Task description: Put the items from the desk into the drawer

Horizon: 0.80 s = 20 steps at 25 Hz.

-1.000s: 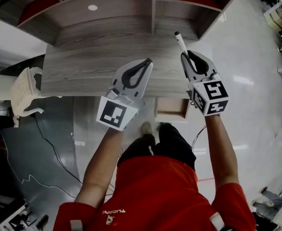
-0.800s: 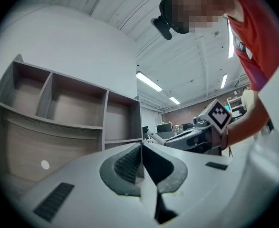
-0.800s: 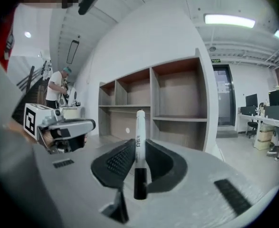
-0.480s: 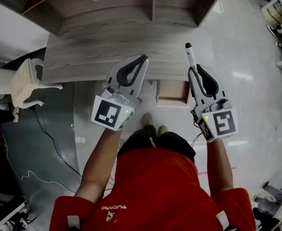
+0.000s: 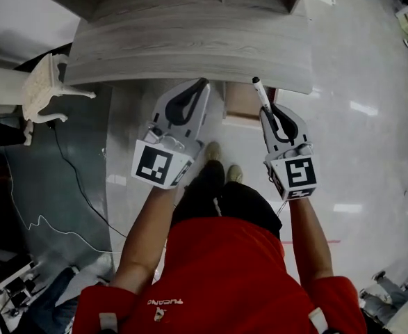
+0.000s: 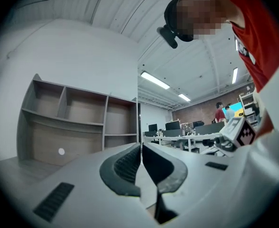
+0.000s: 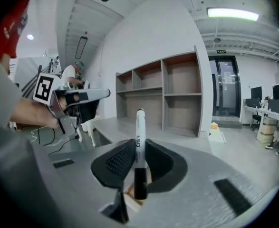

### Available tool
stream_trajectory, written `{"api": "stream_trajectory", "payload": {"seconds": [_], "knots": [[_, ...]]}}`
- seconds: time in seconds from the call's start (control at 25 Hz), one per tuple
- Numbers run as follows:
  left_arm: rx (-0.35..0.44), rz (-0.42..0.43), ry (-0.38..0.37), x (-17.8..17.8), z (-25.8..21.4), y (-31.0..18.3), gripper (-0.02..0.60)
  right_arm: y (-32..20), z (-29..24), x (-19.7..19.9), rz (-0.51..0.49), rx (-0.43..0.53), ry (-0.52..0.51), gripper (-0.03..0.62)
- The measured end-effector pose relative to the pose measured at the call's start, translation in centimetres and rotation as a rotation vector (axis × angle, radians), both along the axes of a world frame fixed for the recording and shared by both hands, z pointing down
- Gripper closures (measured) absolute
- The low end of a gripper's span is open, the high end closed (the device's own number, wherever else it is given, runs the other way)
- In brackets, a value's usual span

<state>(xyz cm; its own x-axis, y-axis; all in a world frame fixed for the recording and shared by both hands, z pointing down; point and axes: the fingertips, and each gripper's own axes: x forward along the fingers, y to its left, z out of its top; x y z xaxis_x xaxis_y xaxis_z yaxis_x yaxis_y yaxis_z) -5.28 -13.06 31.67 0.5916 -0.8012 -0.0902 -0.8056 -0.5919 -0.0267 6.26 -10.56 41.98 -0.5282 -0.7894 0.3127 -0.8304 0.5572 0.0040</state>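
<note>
**Q:** What does each hand carry?

**A:** The right hand-held gripper (image 7: 138, 151) is clamped on a marker (image 7: 139, 127). The marker has a white barrel with a black section nearest the camera. It stands straight out beyond the jaw tips, pinched between the two ribbed pads. The left hand-held gripper (image 6: 141, 148) carries nothing, and its jaws are pressed together with no gap.

**Q:** Where is the marker in relation to the furniture?

**A:** From the head view, a grey wood-grain desk (image 5: 190, 47) runs across the top of the picture. A light wooden drawer (image 5: 238, 103) is pulled out from under its front edge, right of centre. The right hand-held gripper is held in front of the desk and points toward it. The marker overlaps the open drawer, with its far tip close to the desk's front edge. Whether the marker is down inside the drawer or above it cannot be told.

**Q:** And the other hand?

**A:** The left hand-held gripper is just beside the drawer on its left, also pointing at the desk edge and touching nothing.

**Q:** Anything else around?

**A:** A person in a red shirt (image 5: 224, 277) holds both tools, standing on a glossy pale floor. A white carved chair (image 5: 42, 89) stands at the desk's left end. An open grey shelf unit (image 6: 77, 127) rises behind the desk.
</note>
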Motion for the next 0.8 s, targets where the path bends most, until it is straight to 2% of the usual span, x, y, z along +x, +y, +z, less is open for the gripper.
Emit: {"api": "stream_trajectory", "payload": {"seconds": [0.24, 0.48, 0.64, 0.8], "knots": [[-0.038, -0.020, -0.014, 0.6, 2.2, 2.7, 0.568, 1.5, 6.9, 0.1, -0.021, -0.126, 0.073, 0.523], [-0.048, -0.031, -0.013, -0.1, 4.0, 2.6, 0.568, 0.1, 14.2, 0.2, -0.028, -0.237, 0.188, 0.523], [-0.107, 0.004, -0.064, -1.2, 6.8, 2.8, 0.568, -1.5, 18.3, 0.1, -0.029, -0.294, 0.259, 0.523], [-0.145, 0.011, -0.078, -2.5, 8.8, 2.3, 0.568, -3.1, 22.0, -0.4, -0.034, -0.350, 0.319, 0.523]]}}
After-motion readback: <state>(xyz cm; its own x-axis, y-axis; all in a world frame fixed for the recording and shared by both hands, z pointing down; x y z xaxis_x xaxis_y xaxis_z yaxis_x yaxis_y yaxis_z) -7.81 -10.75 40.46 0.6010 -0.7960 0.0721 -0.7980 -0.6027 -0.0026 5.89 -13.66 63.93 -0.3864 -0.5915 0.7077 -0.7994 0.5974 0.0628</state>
